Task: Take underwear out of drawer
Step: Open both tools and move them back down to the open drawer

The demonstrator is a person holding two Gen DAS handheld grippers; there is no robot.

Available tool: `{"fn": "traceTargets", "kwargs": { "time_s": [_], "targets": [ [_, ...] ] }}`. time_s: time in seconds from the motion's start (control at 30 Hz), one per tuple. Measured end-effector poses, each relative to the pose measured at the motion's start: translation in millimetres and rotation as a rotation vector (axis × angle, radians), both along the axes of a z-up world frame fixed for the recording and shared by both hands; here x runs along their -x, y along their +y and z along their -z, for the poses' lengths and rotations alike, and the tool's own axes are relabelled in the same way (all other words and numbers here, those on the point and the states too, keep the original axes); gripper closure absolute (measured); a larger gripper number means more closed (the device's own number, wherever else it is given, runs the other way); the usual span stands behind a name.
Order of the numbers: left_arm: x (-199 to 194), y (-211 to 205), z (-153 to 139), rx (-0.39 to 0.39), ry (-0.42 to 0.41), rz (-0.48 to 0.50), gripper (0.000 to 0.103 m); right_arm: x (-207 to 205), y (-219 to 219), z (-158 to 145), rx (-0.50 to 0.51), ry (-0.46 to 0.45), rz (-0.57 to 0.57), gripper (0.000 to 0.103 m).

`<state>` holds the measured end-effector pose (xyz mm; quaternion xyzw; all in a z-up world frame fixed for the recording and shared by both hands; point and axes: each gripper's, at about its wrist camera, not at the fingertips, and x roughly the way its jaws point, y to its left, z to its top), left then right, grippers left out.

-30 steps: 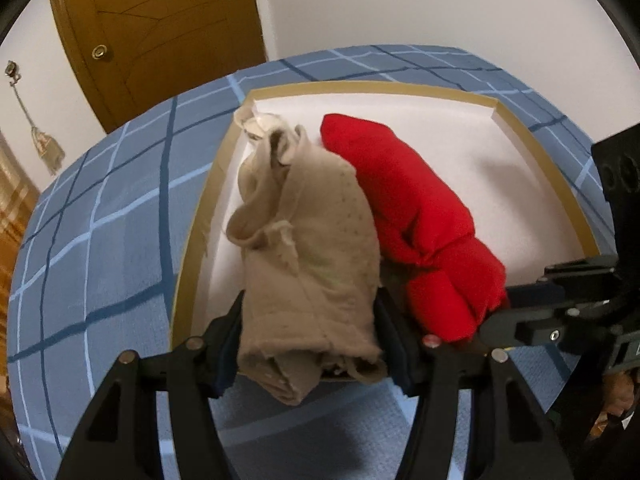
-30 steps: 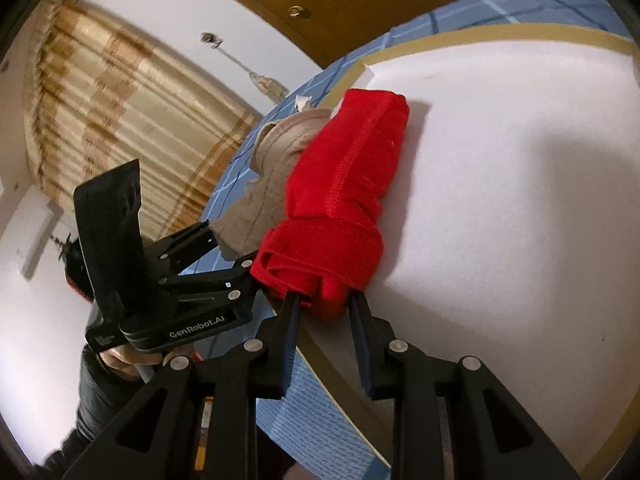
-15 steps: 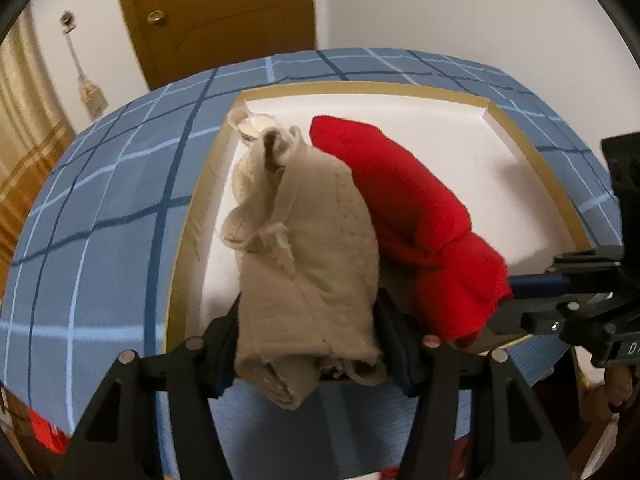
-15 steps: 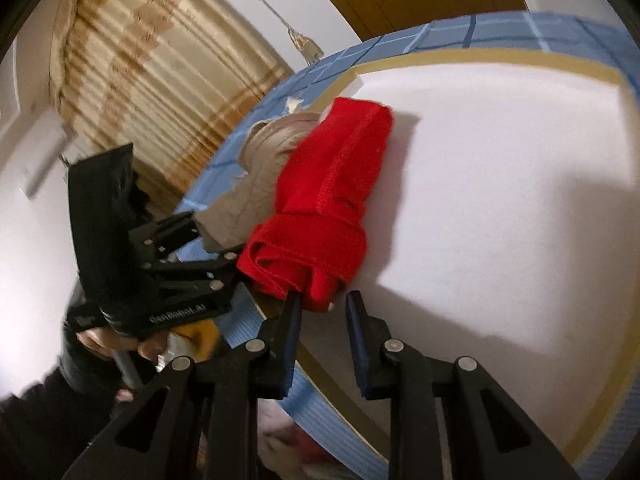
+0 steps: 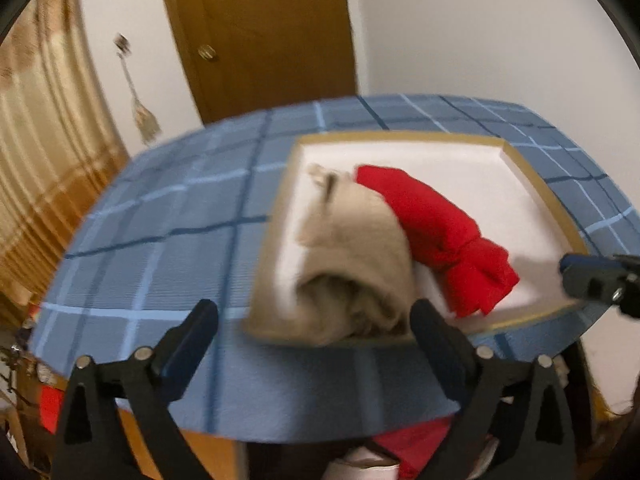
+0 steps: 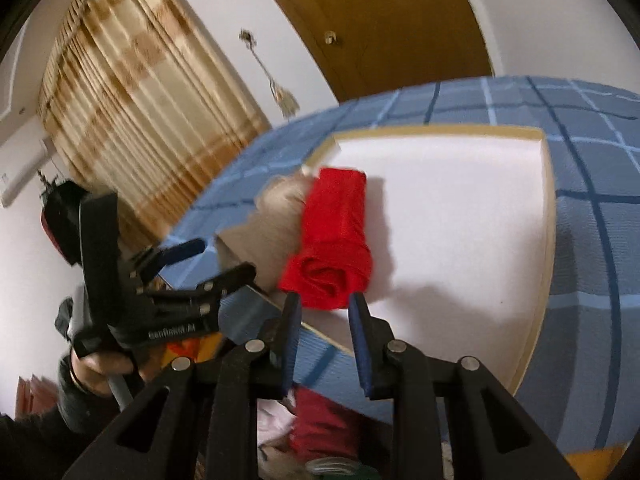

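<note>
Lying side by side on a white tray with a tan rim are two rolled pieces of underwear: one beige roll and one red roll. The tray sits on a surface covered in blue checked cloth; whether that surface is a bed or a desk cannot be told. The beige roll is soft and bulky, its near end hanging over the tray's front rim, blurred in both views. The red roll is tighter, pinched in at the middle, and touches the beige one along its length; its near end shows a spiral fold in the right wrist view.

The left gripper now stands spread wide, its fingers well clear on either side of the beige roll, which a second ago was clamped between them; the jaws have just been opening and nothing presses on the cloth. The right gripper is nearly closed with nothing between its fingers; a second ago they pinched the red roll's near end, and now their tips lie just short of it. Both views take in more of the door and curtain than before.
</note>
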<state>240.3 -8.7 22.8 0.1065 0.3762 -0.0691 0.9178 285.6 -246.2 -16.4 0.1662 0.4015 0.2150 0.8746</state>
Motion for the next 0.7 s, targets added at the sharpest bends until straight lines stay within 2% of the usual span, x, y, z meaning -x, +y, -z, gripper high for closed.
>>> {"fn": "traceTargets", "kwargs": {
  "time_s": [0.13,0.3,0.47,0.63,0.7],
  "targets": [
    [25,11,-2,-0.007,-0.030,-0.003,0.005,16,11,-6,-0.040,-0.012,0.014,0.076],
    [50,19,-3,0.010,-0.074,-0.031,0.002,45,25,-10,-0.033,-0.047,0.030,0.075],
    [72,23,-1,0.036,-0.088,-0.046,0.001,71,33,-8,-0.025,-0.046,0.039,0.073],
    [91,29,2,0.049,-0.090,-0.060,0.001,95,32,-6,-0.061,-0.047,0.036,0.054],
    [99,35,3,0.068,-0.083,-0.067,0.000,107,32,-7,-0.051,-0.059,0.040,0.053]
  ]
}}
